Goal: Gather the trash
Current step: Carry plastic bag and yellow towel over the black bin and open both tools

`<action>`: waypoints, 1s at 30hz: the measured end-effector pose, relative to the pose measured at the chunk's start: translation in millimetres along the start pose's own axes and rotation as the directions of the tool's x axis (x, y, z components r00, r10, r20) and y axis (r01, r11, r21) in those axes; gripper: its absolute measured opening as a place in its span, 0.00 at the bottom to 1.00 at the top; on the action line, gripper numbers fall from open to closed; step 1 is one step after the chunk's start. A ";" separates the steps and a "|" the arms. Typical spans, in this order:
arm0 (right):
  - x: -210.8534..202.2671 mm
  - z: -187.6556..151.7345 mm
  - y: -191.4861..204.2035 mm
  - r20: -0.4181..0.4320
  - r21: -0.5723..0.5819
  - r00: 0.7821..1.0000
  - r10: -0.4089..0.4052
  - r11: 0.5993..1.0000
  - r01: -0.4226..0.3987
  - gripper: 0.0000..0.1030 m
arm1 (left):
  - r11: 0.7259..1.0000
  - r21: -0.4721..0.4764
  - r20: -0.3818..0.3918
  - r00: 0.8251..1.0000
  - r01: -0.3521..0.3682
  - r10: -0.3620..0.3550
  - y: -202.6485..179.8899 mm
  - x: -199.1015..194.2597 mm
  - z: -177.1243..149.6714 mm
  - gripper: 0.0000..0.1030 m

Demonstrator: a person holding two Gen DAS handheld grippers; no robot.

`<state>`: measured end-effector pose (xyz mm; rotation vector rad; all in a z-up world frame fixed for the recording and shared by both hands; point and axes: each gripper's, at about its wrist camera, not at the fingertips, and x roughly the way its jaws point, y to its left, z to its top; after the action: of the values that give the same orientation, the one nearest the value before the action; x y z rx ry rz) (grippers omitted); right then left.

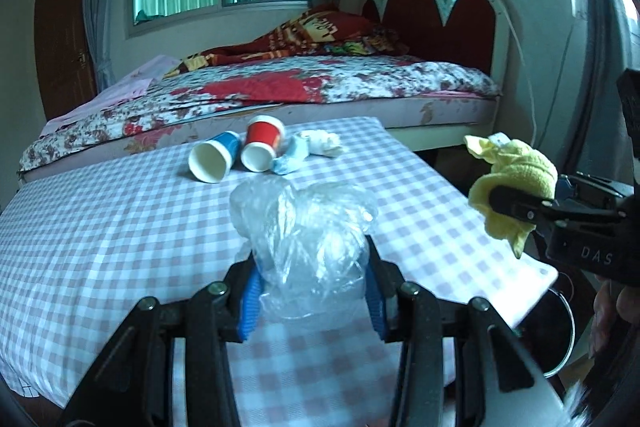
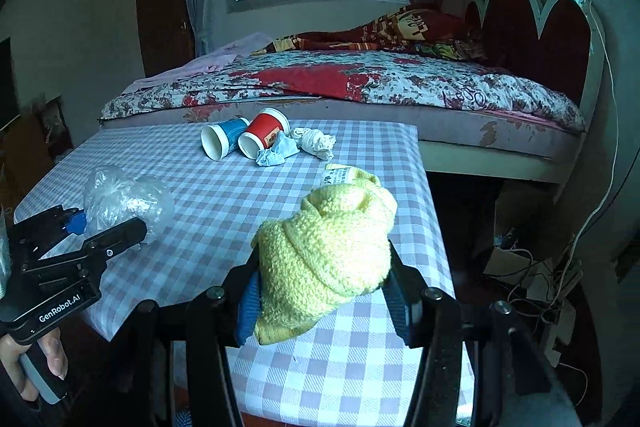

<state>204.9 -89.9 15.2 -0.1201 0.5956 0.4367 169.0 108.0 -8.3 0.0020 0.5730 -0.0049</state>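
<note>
While both claws tilt down over the checked table (image 2: pixel 192 183), our left gripper (image 1: pixel 312 267) clamps the crumpled plastic bag (image 1: pixel 304 223) at lower centre, and our right gripper (image 2: pixel 324 279) grips the yellow cloth (image 2: pixel 332 251).

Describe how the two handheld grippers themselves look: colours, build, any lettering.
Both are black plastic with scissor-like linkage arms joined by silver bolts. The left gripper and right gripper have blue ribbed pads inside black fingers. White lettering reads "GenRobot.AI" on the left body and "DAS" on the right. The left handle looks grey.
</note>
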 end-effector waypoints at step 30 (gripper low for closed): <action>-95.4 -97.3 -125.4 0.001 0.123 0.979 -0.203 0.972 0.202 0.53 | 0.941 0.169 -0.038 0.956 0.294 -0.291 -174.4 -3.7 -25.5 0.43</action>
<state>138.2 -260.3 -12.8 -0.0593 0.5886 0.2021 151.2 -66.2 -27.8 0.0857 0.5800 -0.3451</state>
